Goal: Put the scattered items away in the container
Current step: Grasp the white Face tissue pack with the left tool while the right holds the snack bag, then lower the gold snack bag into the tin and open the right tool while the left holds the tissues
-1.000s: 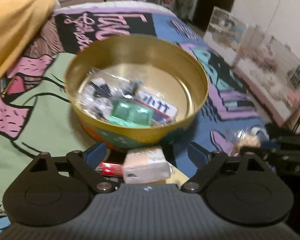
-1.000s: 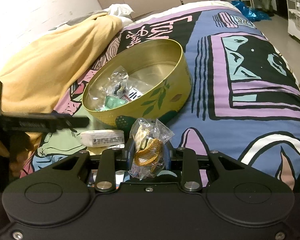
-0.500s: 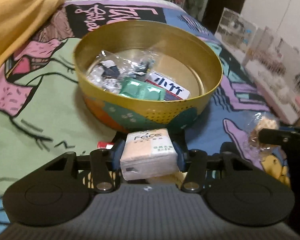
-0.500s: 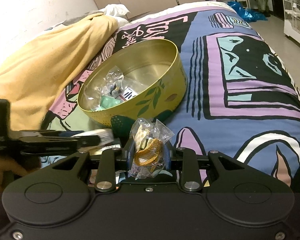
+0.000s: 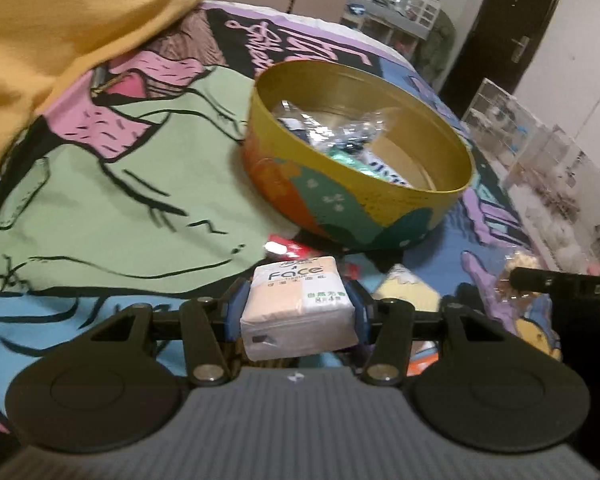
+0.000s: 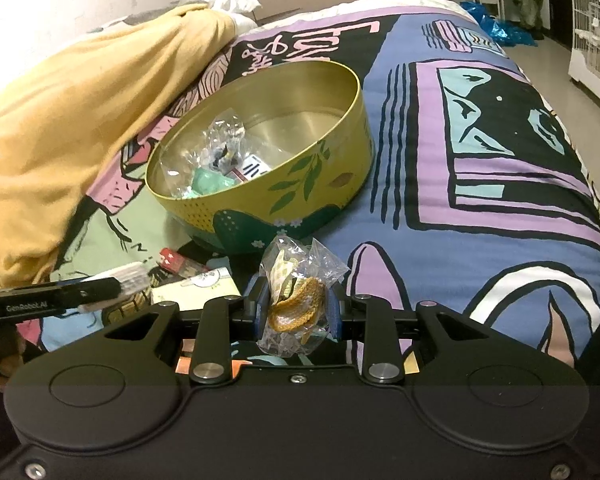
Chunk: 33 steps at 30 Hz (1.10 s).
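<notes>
While your left gripper (image 5: 298, 312) is clamped across the short sides of the tissue pack (image 5: 298, 312), treat that pack as light and soft: it squashes under the pads, so a grip through the middle of its body is likely safest, with no extra squeeze. Your right gripper (image 6: 298, 308) is pinched tight on a clear bag (image 6: 300, 300) holding something yellow and knotted; the film is slippery and crinkly, so trust the bulk inside, not the loose corners. Both loads sit just short of the round tin (image 5: 360, 184), which rests on the patterned bedspread (image 5: 100, 200) and already holds a few wrapped items. Beside the tin's near wall lie a red packet (image 6: 172, 258) and a pale card (image 6: 196, 286), partly hidden behind the grippers, so you cannot tell what they are or whether more lies beneath.
</notes>
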Each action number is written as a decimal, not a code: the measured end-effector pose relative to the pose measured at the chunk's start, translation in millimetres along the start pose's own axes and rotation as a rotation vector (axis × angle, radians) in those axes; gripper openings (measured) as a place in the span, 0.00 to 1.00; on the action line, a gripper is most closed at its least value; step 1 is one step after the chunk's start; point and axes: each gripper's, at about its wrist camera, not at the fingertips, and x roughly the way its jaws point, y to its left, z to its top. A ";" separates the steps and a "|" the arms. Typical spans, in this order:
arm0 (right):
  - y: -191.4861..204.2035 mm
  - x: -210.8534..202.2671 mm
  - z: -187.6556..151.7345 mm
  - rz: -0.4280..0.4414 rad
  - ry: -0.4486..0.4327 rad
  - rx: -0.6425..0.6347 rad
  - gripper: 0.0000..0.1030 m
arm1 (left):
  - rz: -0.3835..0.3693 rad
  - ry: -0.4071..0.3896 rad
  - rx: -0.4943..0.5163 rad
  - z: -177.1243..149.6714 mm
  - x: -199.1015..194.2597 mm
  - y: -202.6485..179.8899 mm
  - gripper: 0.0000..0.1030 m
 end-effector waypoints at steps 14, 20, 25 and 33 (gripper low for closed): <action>29.2 -10.9 27.4 -0.032 -0.010 -0.101 0.27 | 0.085 -0.050 -0.040 -13.1 -1.1 15.4 0.54; 50.2 -17.6 66.2 -0.009 -0.065 -0.135 0.27 | 0.090 -0.065 -0.039 -15.3 -2.7 14.1 0.54; 66.2 -13.0 96.3 -0.004 -0.094 -0.157 0.27 | 0.092 -0.072 -0.041 -15.7 -3.3 13.5 0.54; 85.9 9.3 117.1 -0.016 -0.074 -0.194 0.27 | 0.086 -0.068 -0.050 -15.2 -1.9 15.3 0.54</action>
